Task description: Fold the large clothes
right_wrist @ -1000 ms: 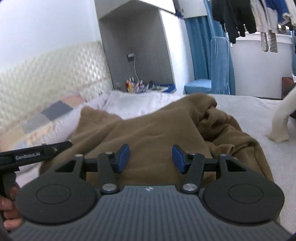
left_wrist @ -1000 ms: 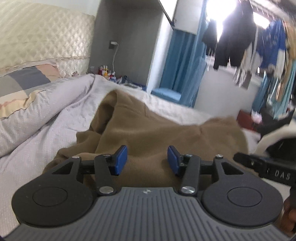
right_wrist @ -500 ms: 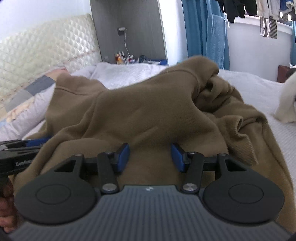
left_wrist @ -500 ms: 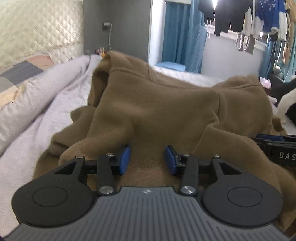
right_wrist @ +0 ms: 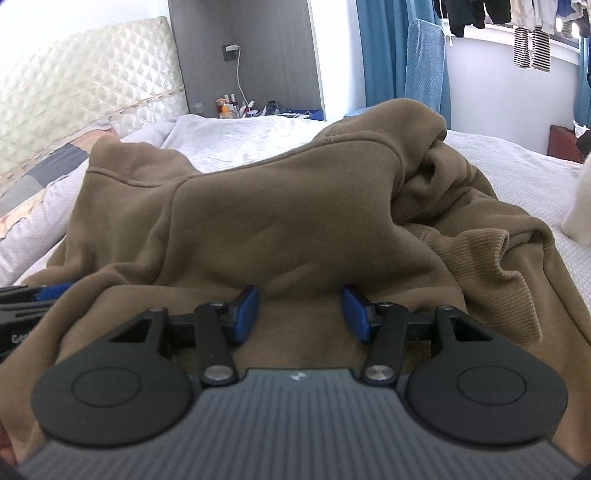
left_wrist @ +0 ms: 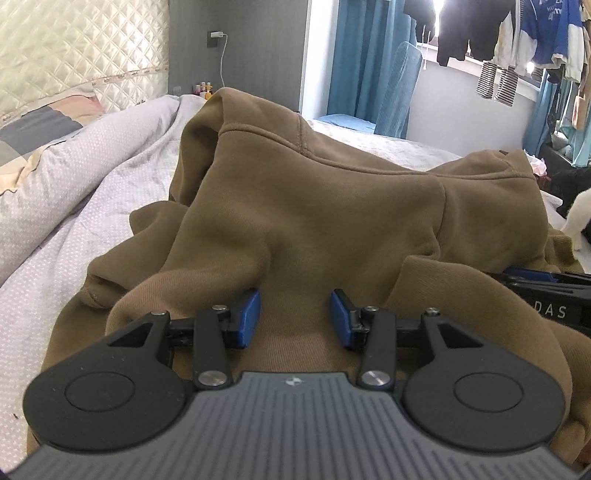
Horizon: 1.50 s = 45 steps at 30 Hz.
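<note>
1. A bed (left_wrist: 92, 206) covered in pale dotted sheeting is seen across the left and middle of both views, with a quilted headboard (left_wrist: 74, 48) at the upper left.
2. A large brown sweatshirt (left_wrist: 314, 206) is heaped on the bed in the centre of both frames; its ribbed hem is bunched at the lower edge, under the gripper bodies, and a ribbed cuff (right_wrist: 476, 251) is seen at the right of the right wrist view.
3. Blue curtains (left_wrist: 354, 55) and hung clothes (left_wrist: 458, 33) are shown along the upper right.
4. The left gripper (left_wrist: 294, 318) is held low over the hem, its blue pads set apart with brown cloth lying in the gap; the pads are not seen pressing on it.
5. The right gripper (right_wrist: 300, 314) is likewise held with its pads apart over the cloth; its tip is also visible at the right edge of the left wrist view.
</note>
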Available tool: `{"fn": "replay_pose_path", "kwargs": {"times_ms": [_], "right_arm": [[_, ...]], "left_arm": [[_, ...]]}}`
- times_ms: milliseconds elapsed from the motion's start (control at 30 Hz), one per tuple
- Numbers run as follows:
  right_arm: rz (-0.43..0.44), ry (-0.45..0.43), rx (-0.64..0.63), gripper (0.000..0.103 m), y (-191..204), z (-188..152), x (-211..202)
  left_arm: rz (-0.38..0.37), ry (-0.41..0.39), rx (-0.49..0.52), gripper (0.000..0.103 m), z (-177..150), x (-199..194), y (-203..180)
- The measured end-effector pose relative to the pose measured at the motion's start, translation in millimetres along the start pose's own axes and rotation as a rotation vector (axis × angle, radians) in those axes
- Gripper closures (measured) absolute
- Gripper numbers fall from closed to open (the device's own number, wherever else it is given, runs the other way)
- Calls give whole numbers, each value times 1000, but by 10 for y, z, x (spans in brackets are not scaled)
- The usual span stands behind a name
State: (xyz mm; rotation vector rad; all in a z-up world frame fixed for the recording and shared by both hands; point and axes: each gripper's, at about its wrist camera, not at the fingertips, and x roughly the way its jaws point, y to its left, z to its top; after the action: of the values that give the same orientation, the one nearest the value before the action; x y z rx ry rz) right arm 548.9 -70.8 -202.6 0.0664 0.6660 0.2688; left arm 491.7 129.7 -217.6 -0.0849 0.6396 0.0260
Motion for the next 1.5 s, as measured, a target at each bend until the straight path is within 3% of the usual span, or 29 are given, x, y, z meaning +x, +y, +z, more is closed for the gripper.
{"fn": "replay_pose_path", "kwargs": {"times_ms": [133, 300, 533, 633, 733, 833, 900, 1033, 1167, 1300, 1500], "right_arm": [[1, -2, 20, 49, -14, 24, -33], [16, -27, 58, 48, -27, 112, -232], [73, -87, 73, 47, -152, 282, -687], [77, -121, 7, 47, -153, 473, -688], [76, -153, -53, 49, -159, 661, -512], [27, -133, -79, 50, -250, 798, -248], [1, -131, -48, 50, -386, 858, -93], [60, -97, 28, 51, -636, 886, 229], [27, -92, -57, 55, -581, 791, 475], [-2, -70, -125, 58, -555, 744, 750], [8, -26, -92, 58, -631, 732, 1069]], "left_arm": [[-32, -5, -38, 54, 30, -57, 53], [-94, -23, -156, 53, 145, -270, 177], [-102, -149, -152, 49, 401, -743, 115], [-110, -170, -127, 49, 585, -736, 18], [-138, -136, -121, 49, 756, -510, -28], [-112, -84, -165, 49, 962, -161, 34], [-107, -60, -185, 49, 1074, 48, 115], [-124, -1, -161, 50, 1262, 449, 171], [-105, 112, -109, 51, 1294, 852, 183], [-84, 219, -115, 62, 1255, 1275, 237], [-87, 231, -133, 62, 1164, 1566, 265]]}}
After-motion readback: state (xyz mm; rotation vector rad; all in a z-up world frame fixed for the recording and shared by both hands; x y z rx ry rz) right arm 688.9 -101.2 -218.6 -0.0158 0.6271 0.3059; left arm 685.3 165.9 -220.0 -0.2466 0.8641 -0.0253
